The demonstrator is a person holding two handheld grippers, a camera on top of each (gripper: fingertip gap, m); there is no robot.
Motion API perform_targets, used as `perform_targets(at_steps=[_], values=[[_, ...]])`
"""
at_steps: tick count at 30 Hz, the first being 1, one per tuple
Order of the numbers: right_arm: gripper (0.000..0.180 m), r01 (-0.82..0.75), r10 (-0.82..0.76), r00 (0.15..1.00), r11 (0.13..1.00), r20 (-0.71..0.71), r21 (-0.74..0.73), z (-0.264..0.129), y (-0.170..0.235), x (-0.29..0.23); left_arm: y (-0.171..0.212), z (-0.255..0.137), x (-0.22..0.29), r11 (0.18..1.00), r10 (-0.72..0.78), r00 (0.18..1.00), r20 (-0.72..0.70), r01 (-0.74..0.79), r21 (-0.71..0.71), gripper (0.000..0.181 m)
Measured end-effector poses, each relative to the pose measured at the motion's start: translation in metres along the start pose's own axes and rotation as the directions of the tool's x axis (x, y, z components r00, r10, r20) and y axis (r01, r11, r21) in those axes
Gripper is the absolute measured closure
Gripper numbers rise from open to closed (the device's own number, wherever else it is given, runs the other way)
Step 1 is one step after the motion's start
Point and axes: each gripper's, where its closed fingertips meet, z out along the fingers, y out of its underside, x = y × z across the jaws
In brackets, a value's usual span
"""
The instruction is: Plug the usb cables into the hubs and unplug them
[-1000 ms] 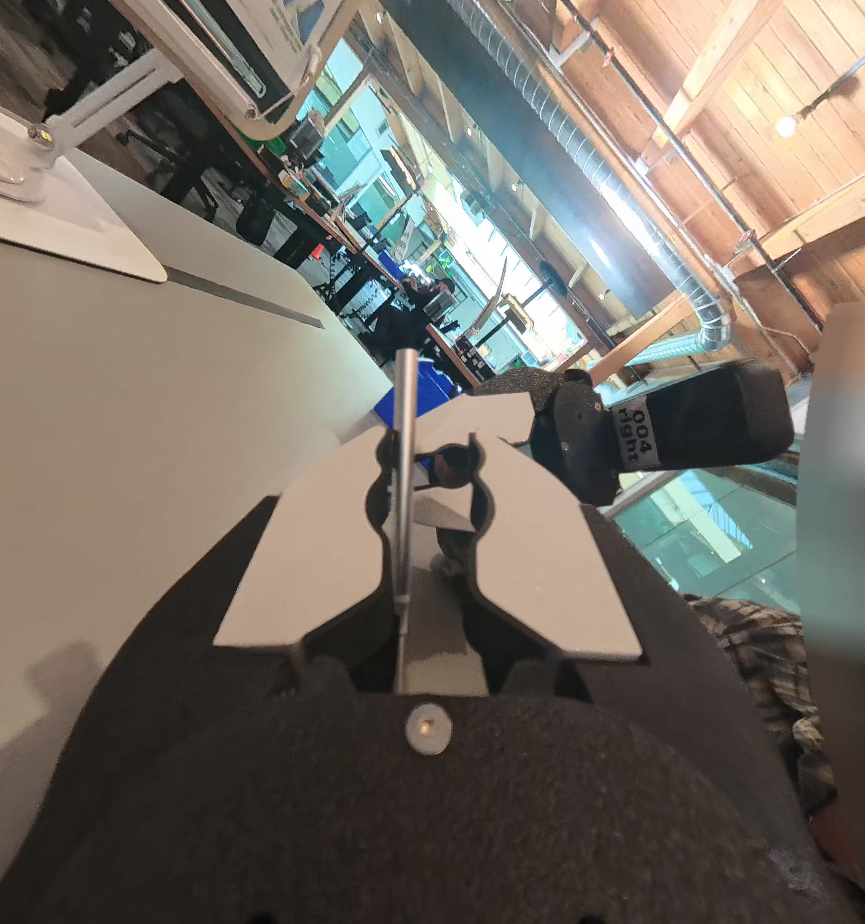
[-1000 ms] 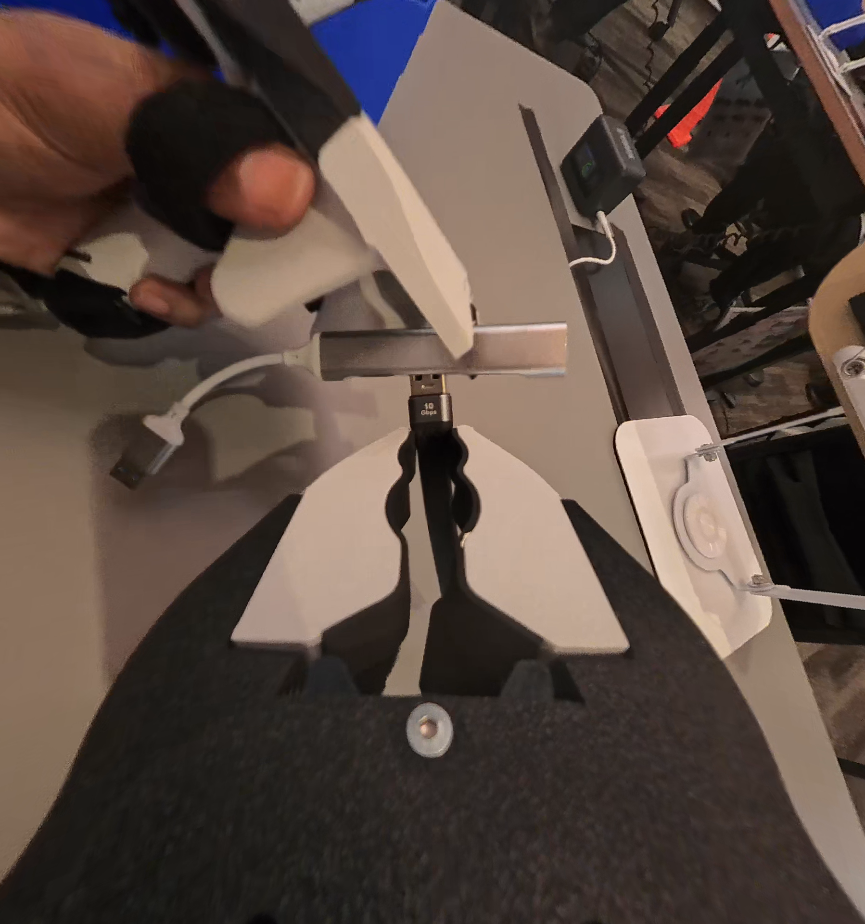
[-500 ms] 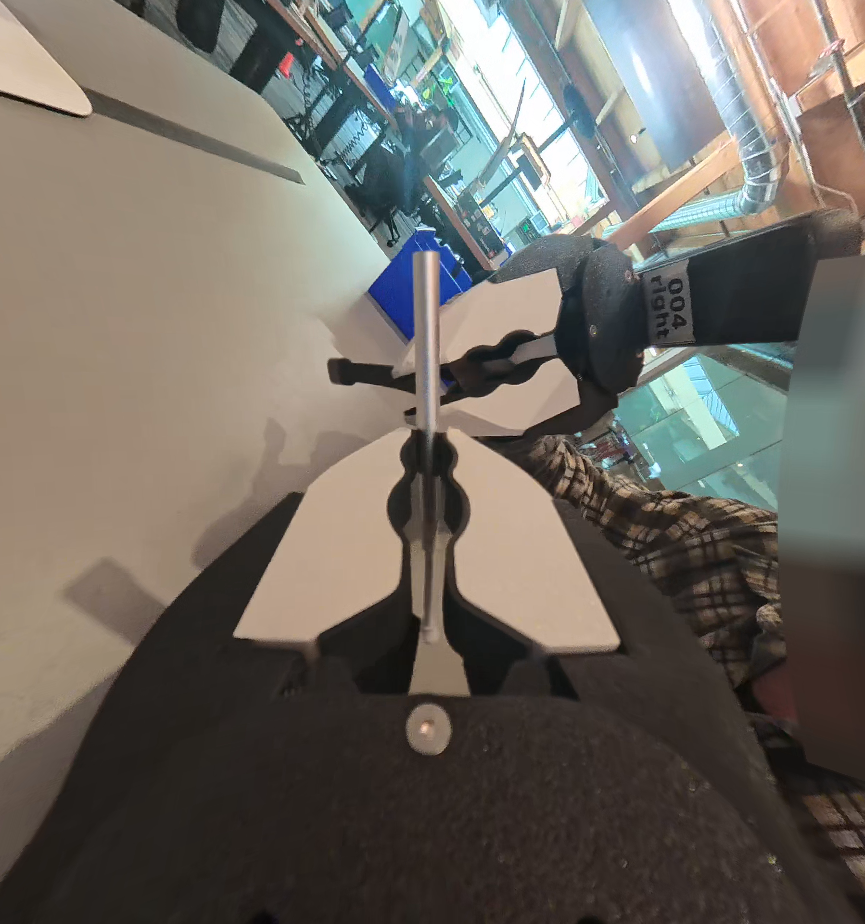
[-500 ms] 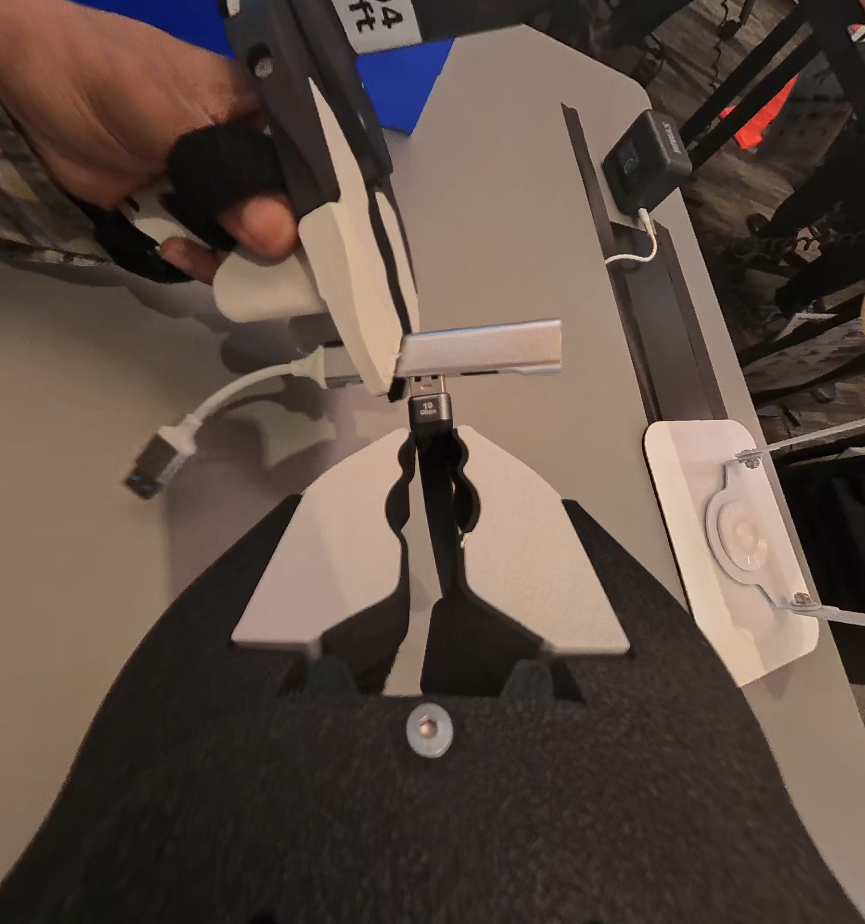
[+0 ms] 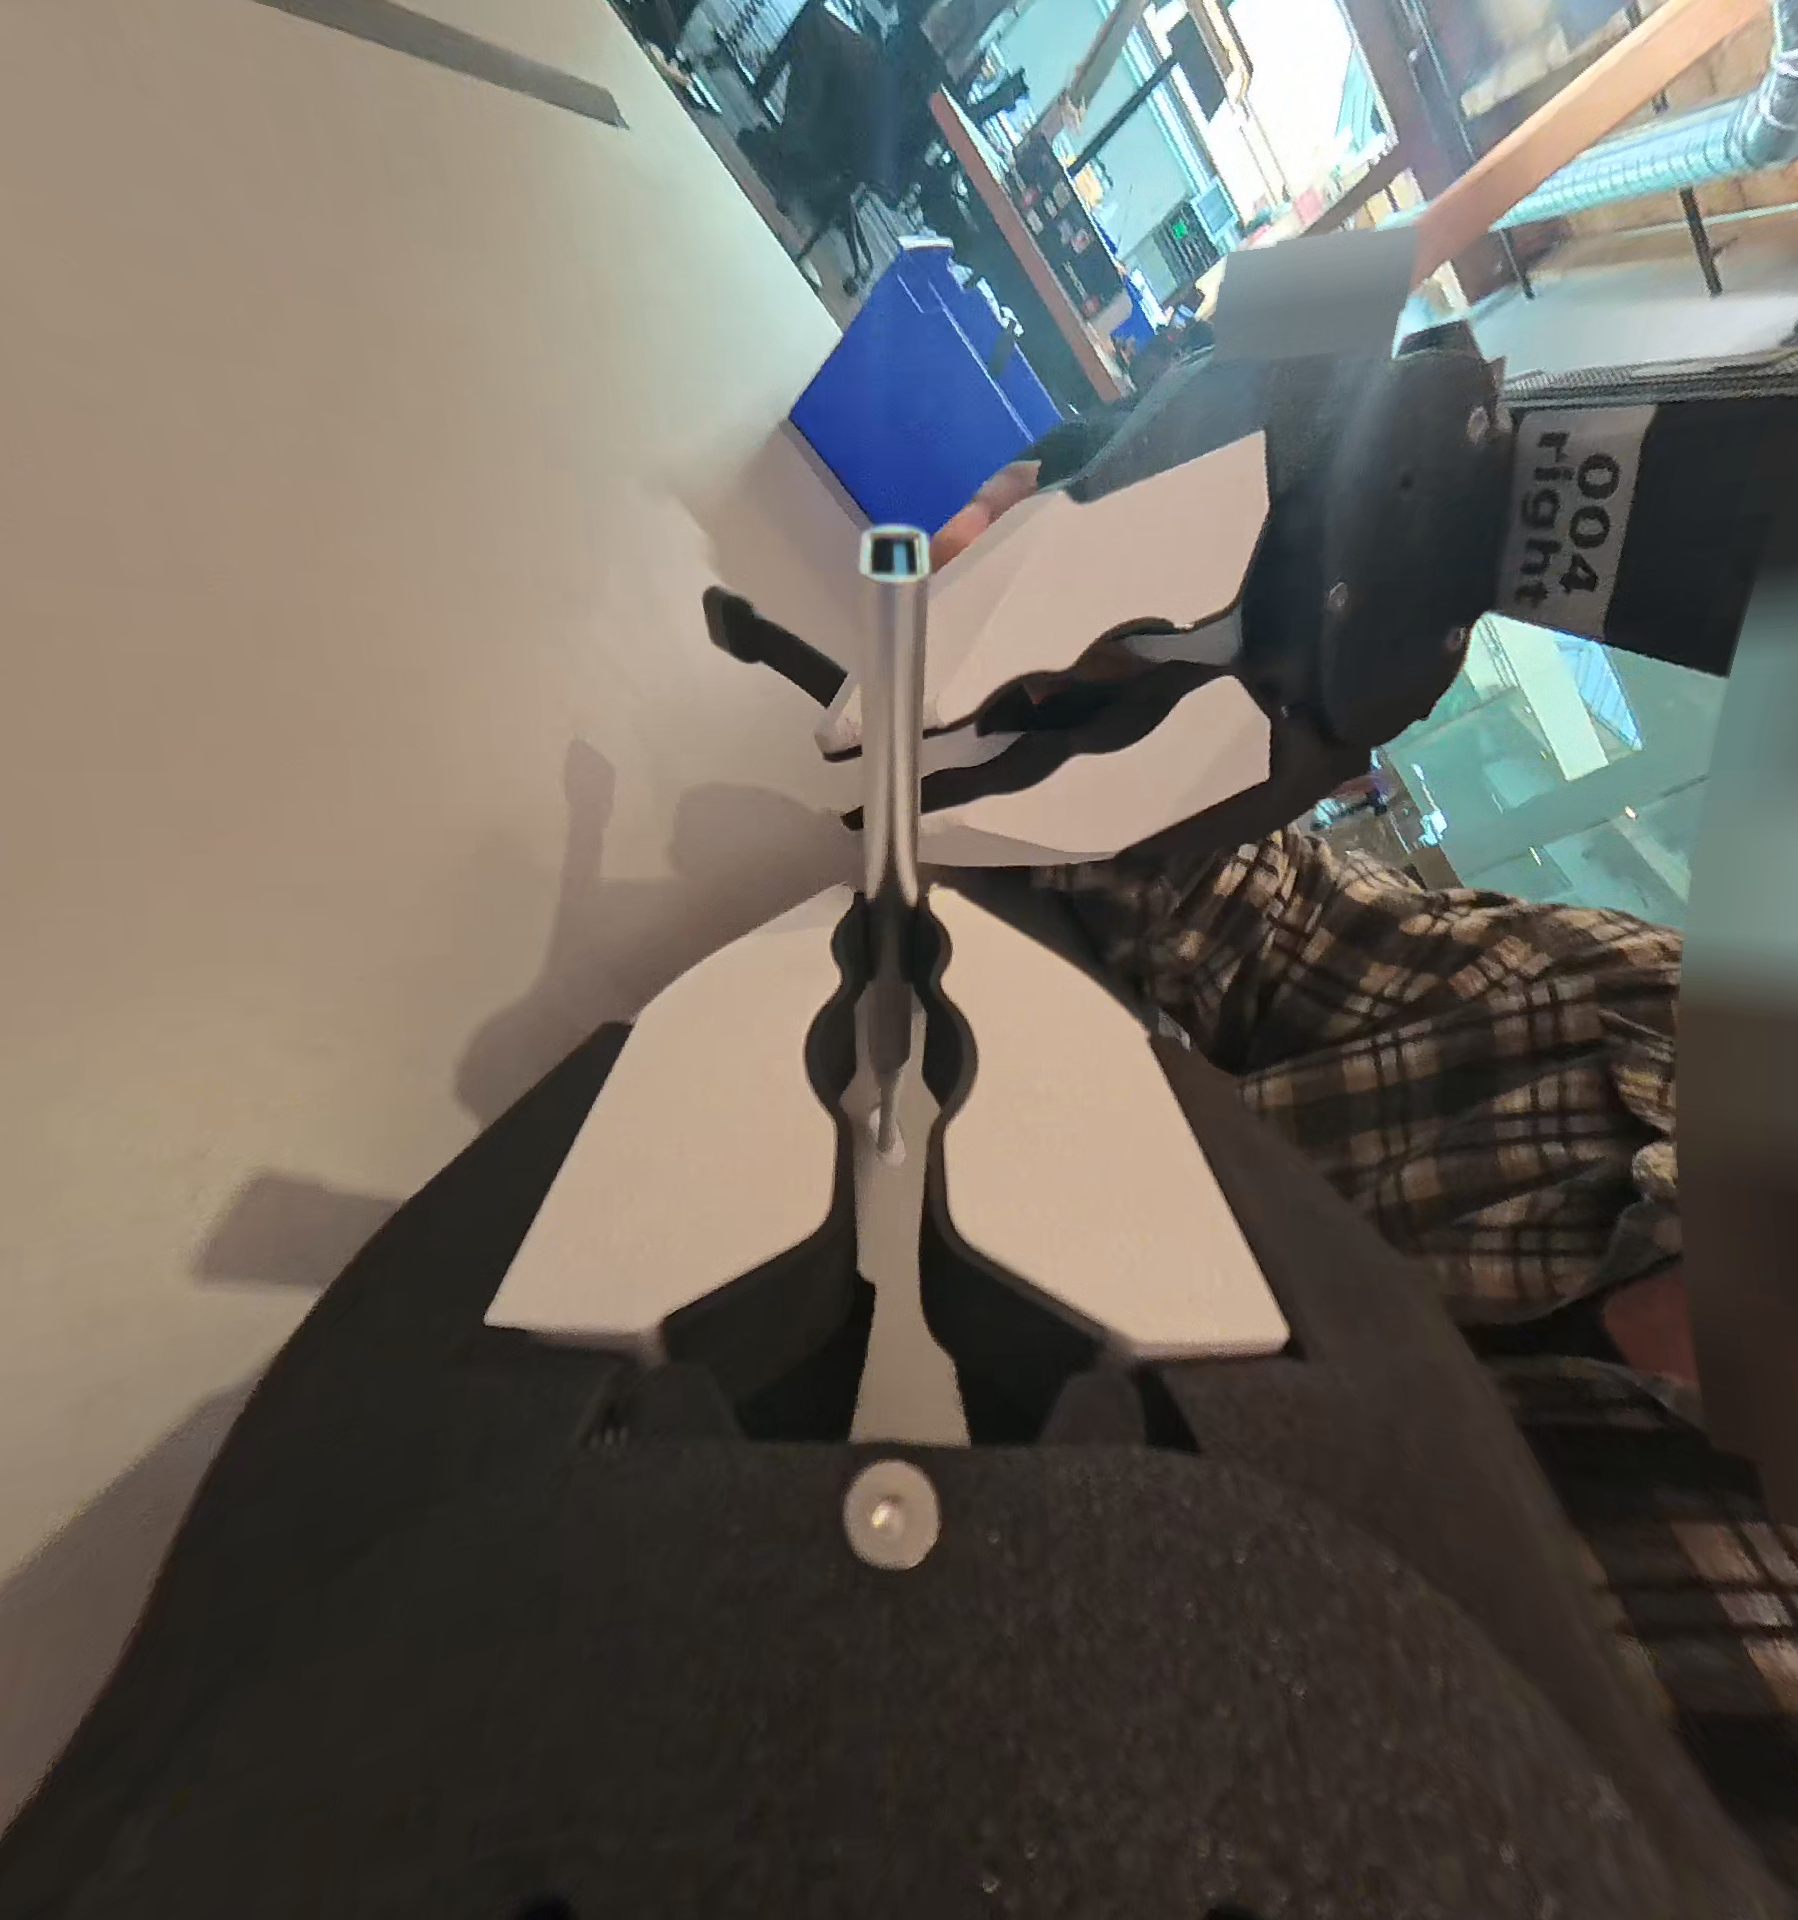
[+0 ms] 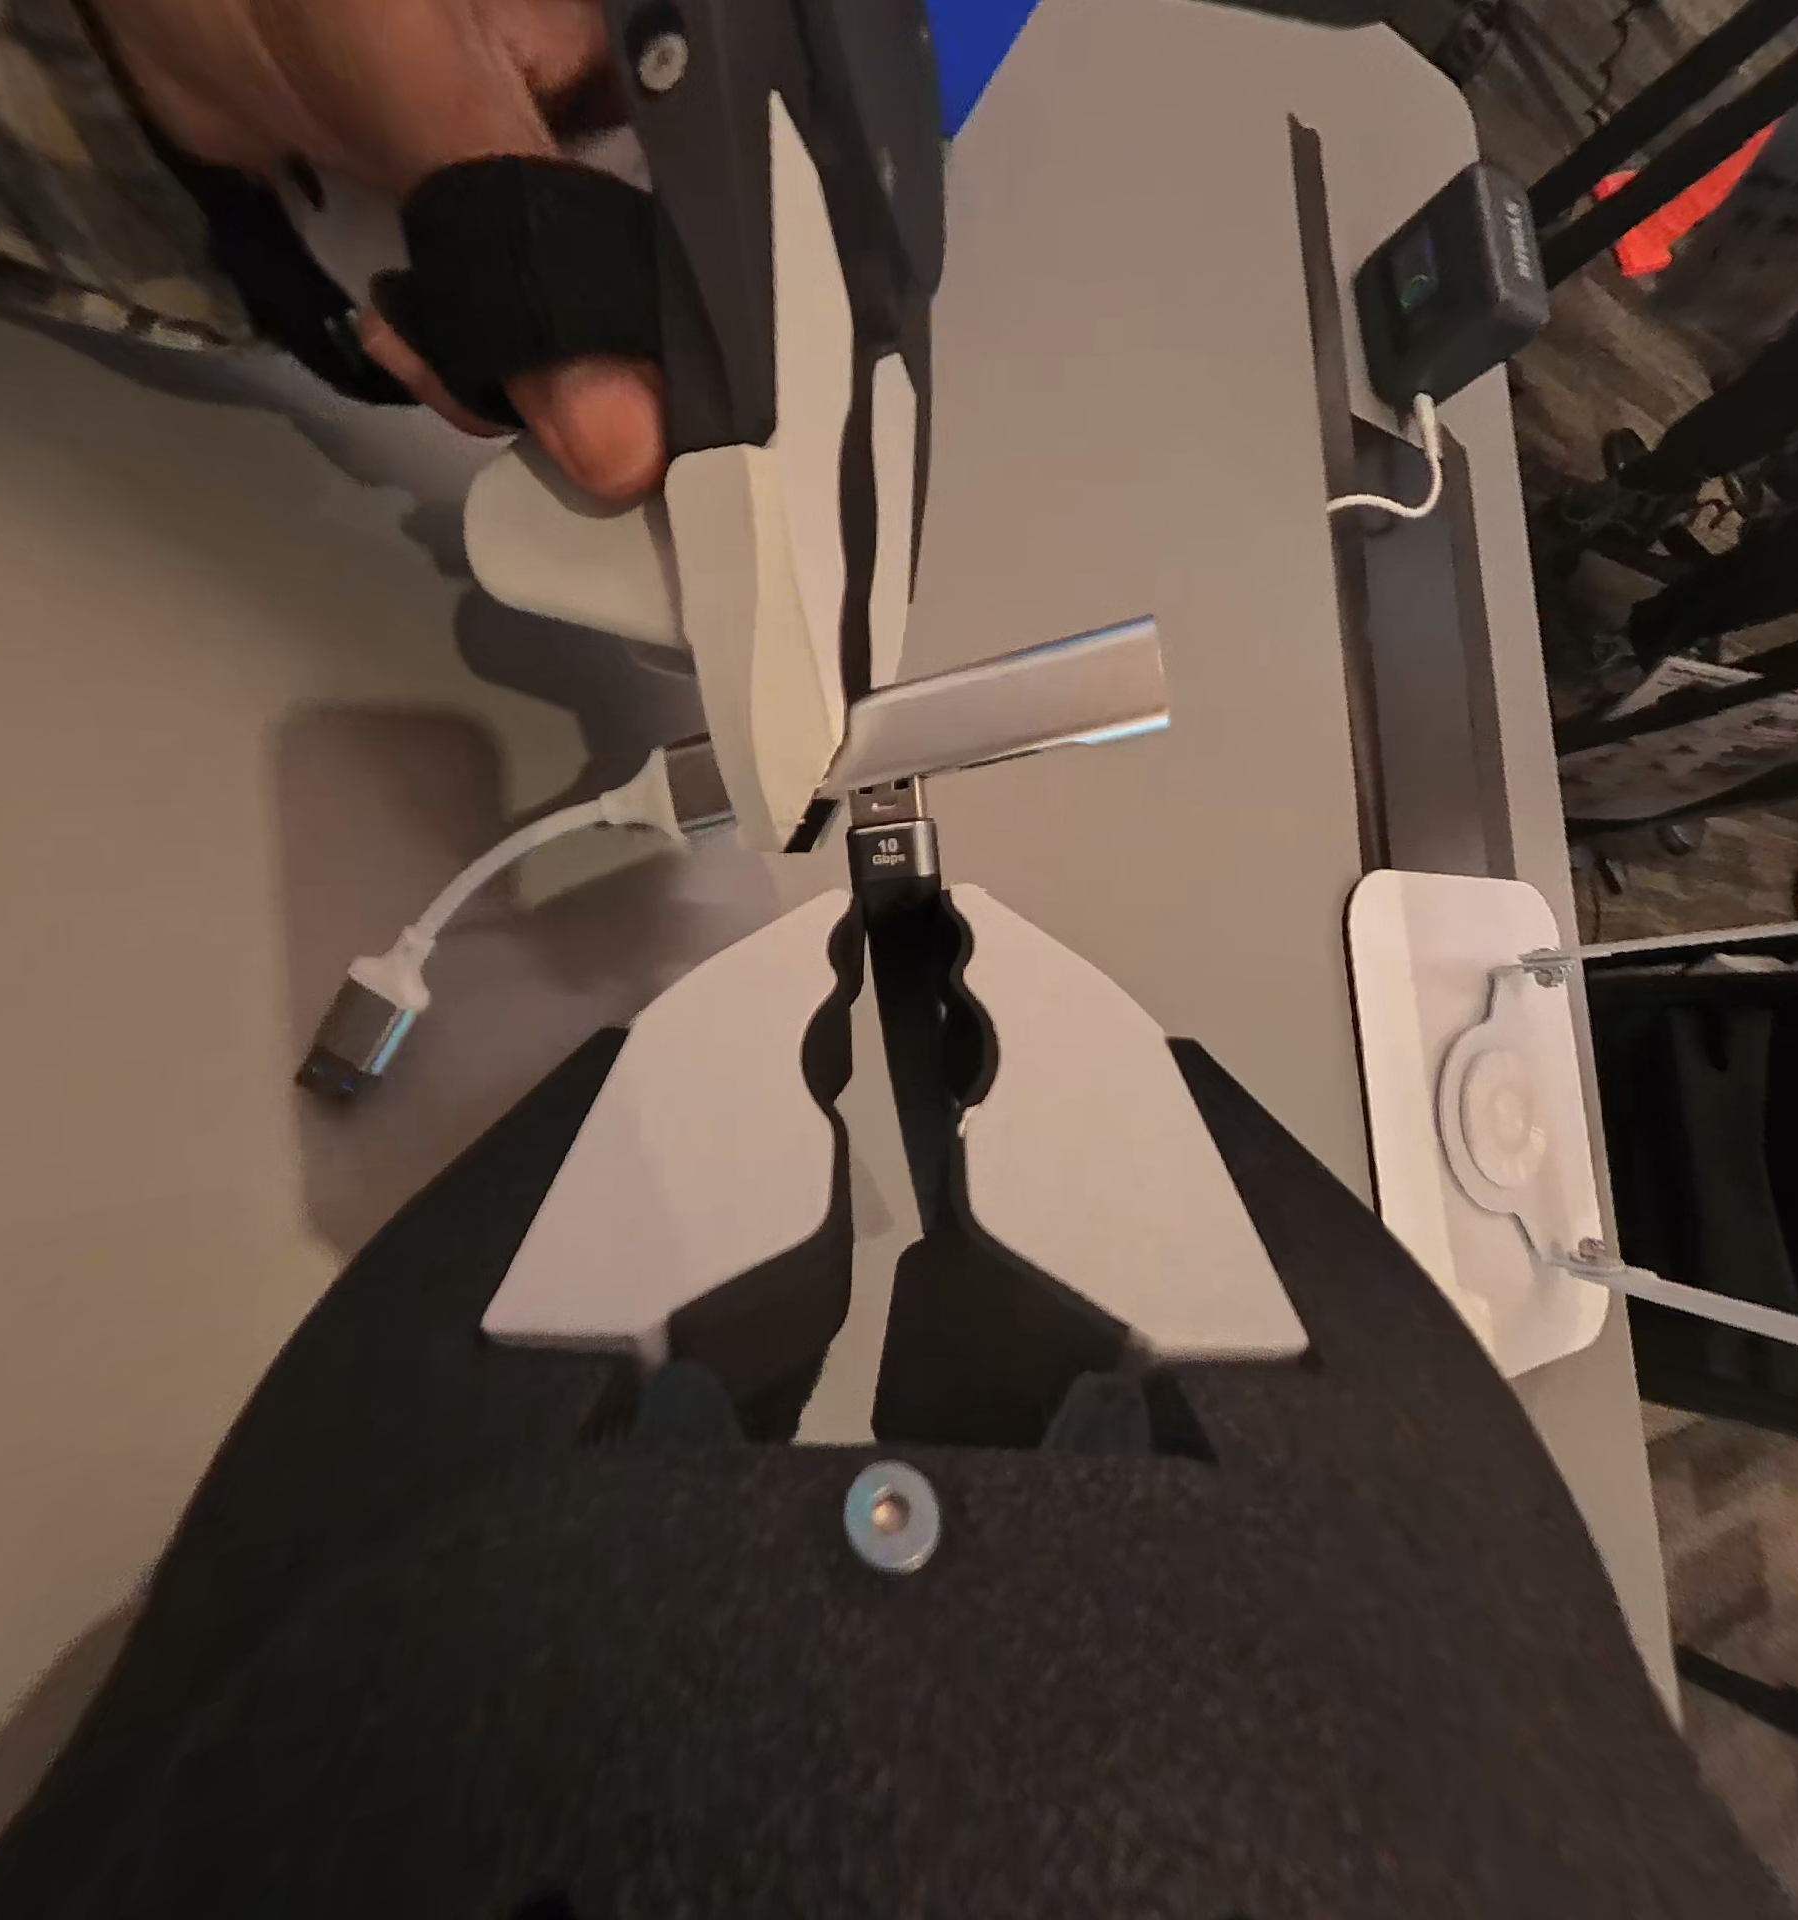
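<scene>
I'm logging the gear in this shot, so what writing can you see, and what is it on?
White label on the right gripper body: printed writing, legible, not repeated here.
Black USB plug in that gripper: small white print, not repeated here.
Small black box, far right: marking too blurred to read.

Ahead of the white-fingered, black-bodied right gripper [image 6: 895, 904], a brushed silver metal hub [image 6: 1020, 701] shows above a black plug [image 6: 893, 857]. Left of it hangs a white cable with a silver connector [image 6: 360, 1029]. Beside the left gripper [image 5: 890, 914], a brown-and-cream plaid sleeve [image 5: 1394, 1060]; beyond, a blue bin [image 5: 916, 416].
</scene>
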Motion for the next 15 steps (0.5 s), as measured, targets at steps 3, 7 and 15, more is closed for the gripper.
perform_targets(at_steps=[3, 7, 15], values=[[0.168, 0.037, -0.038, 0.999, 0.999, 0.013, 0.01, -0.003, -0.001, -0.002, 0.001, 0.0, 0.006, 1.0, 0.006, 0.999, -0.049, -0.006, -0.007, 0.173], [0.168, 0.04, -0.041, 0.999, 0.999, 0.013, 0.018, -0.006, 0.0, 0.0, -0.012, -0.005, 0.013, 0.997, 0.016, 0.995, -0.094, -0.009, 0.075, 0.161], [0.168, 0.04, -0.042, 0.998, 0.998, 0.041, 0.047, -0.007, -0.004, -0.005, -0.031, -0.016, 0.009, 0.972, 0.01, 0.996, -0.092, 0.012, 0.234, 0.173]])
